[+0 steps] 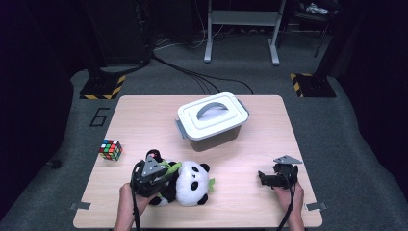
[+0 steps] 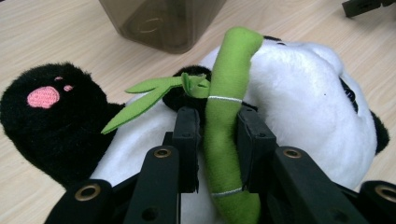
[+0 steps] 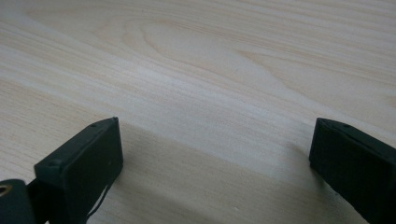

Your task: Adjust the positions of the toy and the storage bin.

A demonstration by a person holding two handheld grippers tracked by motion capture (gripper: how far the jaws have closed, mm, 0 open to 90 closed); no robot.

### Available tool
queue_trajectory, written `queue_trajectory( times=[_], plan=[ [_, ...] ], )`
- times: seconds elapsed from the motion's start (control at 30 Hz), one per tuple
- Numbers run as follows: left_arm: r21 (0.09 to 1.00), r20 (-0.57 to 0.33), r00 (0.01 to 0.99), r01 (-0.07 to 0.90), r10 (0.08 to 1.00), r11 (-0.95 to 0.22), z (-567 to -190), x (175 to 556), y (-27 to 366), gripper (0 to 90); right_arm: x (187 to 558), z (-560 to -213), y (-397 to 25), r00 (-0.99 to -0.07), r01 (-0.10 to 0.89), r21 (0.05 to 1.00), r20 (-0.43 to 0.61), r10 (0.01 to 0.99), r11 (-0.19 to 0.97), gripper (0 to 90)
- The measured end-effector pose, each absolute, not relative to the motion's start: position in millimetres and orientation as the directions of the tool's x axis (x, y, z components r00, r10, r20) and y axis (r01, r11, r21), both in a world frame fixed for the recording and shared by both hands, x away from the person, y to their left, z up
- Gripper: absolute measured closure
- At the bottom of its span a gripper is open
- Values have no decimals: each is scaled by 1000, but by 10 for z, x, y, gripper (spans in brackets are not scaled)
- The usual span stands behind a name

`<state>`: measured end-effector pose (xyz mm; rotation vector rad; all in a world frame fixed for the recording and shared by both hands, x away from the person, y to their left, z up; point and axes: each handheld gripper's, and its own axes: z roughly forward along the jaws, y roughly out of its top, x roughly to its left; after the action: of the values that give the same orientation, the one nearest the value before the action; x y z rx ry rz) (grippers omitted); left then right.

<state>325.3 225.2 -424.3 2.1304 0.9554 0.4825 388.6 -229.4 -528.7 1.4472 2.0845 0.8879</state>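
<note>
Dark room, grey carpet floor, hazard-striped stand bases, cables.

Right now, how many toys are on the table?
2. A puzzle cube sits near the left edge, apart from everything else. A plush panda lies at the front, and the left gripper has closed on its green bamboo stalk. The lidded box may hide more.

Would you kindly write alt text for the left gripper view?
The left gripper clamps a green plush bamboo stalk lying on a panda soft toy, with a brown translucent container behind on the wooden table.
</note>
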Motion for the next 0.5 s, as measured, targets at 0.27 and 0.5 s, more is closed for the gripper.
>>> queue_trajectory(
  times=[0.27,0.5],
  plan=[
    [771,44,673,447,739,-453,-4180,3345,2498,724,3885,-5287,-2294,-349,648,722,-2,937,242,20],
    [749,12,658,493,753,-443,-4220,3486,2734,720,3885,-5287,-2294,-348,648,722,-2,937,242,20]
  ],
)
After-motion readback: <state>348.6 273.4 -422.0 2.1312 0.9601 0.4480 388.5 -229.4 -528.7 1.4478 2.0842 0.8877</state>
